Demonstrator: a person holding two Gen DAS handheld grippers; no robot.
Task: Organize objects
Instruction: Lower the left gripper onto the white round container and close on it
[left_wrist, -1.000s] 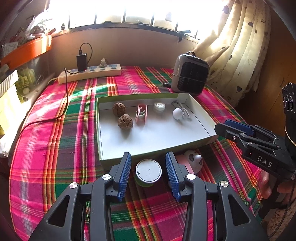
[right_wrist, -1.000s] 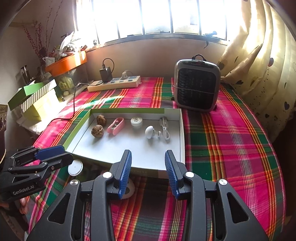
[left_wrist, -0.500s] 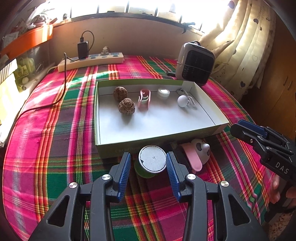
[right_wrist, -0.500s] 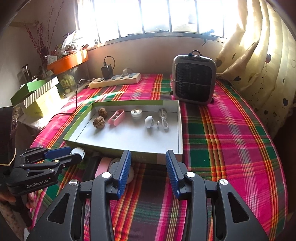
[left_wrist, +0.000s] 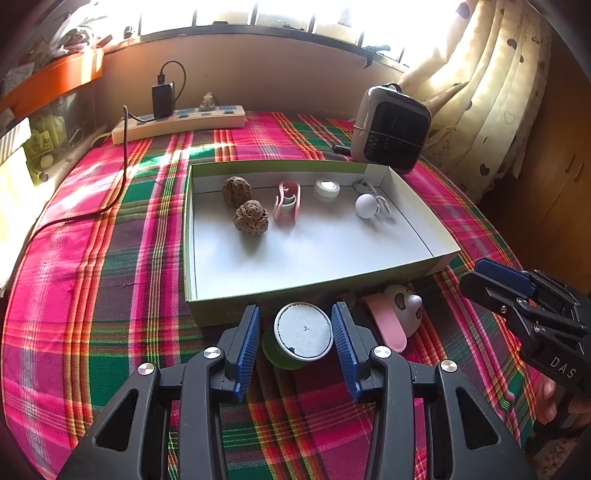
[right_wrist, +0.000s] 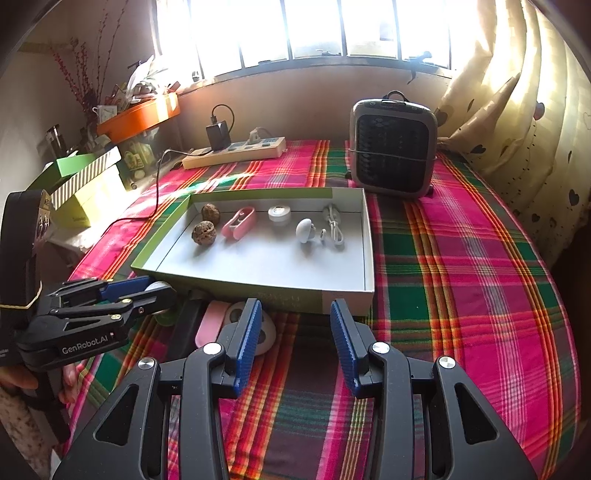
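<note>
A small round green jar with a white lid (left_wrist: 303, 330) stands on the plaid cloth in front of the shallow white box (left_wrist: 188, 229). My left gripper (left_wrist: 295, 338) is open around the jar, with a gap showing at the left pad. A panda-faced pink and white item (left_wrist: 402, 308) lies to the right of the jar. My right gripper (right_wrist: 295, 325) is open with nothing between its fingers, and the panda item (right_wrist: 264, 334) lies just left of its left finger. In the box are two walnuts (left_wrist: 251, 217), a pink clip (left_wrist: 286, 201), a white roll (left_wrist: 327, 190) and a white plug with a cable (left_wrist: 365, 206).
A small grey heater (right_wrist: 393, 147) stands behind the box at the right. A power strip (right_wrist: 236, 151) with a black charger lies along the far wall. Green and striped boxes (right_wrist: 85, 173) sit off the table's left side. A curtain (right_wrist: 517, 110) hangs on the right.
Both views have shifted slightly, and the box now sits a little nearer in the left wrist view. The jar stays between my left fingers. Neither jaw width has visibly changed.
</note>
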